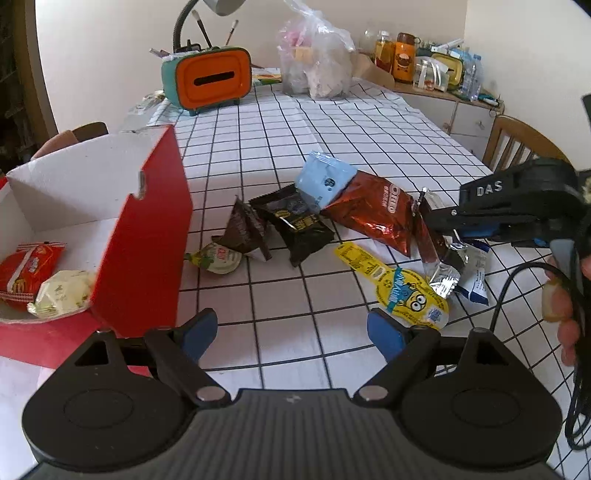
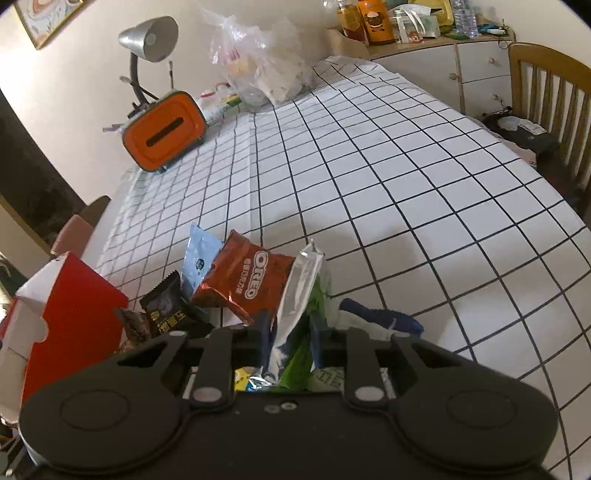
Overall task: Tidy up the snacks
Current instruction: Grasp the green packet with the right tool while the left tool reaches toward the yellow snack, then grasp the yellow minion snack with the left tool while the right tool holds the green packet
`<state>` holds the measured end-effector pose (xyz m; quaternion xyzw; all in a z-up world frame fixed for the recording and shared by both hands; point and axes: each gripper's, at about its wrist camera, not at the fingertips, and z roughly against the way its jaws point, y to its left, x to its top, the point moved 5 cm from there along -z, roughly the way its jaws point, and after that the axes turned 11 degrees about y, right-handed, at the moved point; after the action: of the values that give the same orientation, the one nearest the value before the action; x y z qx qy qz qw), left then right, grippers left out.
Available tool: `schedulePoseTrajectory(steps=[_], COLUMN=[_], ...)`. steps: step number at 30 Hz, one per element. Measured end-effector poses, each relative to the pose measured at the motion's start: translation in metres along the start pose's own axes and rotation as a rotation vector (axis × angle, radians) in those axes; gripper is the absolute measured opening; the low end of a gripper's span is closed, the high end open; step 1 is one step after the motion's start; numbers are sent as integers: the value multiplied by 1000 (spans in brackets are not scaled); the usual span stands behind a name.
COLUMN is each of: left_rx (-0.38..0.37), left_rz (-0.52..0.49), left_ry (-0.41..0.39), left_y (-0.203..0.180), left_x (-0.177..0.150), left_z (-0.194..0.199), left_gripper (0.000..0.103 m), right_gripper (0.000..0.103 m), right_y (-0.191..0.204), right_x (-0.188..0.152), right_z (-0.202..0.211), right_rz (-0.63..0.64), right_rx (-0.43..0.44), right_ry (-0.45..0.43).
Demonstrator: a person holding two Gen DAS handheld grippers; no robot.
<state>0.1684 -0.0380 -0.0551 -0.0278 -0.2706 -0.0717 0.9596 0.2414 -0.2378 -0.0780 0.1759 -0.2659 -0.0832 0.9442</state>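
Observation:
My right gripper is shut on a silver foil packet with green print, which stands up between its fingers. In the left wrist view that gripper reaches in from the right and the packet hangs from it, just above the table. Beside it lie an Oreo bag, a light blue packet, a black packet, a dark brown packet and a yellow packet. My left gripper is open and holds nothing, right of the red box, where a red packet and a pale yellow one lie.
An orange tissue holder, a desk lamp and a clear plastic bag stand at the table's far end. A wooden chair and a cabinet with jars are at the right. A small green-white cup lies near the box.

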Motion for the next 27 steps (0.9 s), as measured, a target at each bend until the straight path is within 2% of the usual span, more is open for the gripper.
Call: schedulePoseTrajectory(steps=[8,15,21,27], left_rx=[11,8,15,63], left_rz=[31,124,211,231], left_ry=[41,147,178,187], left_y=[-30,-54,-63,-71], left_x=[23,35,42,42], left_z=[-18,-54,-70,-78], left_gripper=[89,89,89,89], right_gripper=[17,17,17,17], right_y=[-19,-40,-53,-60], right_x=[-1,-5,-13,-16], right_z=[25,44,50,56], right_rz=[12,11,25,33], right_rx=[78,126,143,152], right_ry=[-48,-71,-65,-71])
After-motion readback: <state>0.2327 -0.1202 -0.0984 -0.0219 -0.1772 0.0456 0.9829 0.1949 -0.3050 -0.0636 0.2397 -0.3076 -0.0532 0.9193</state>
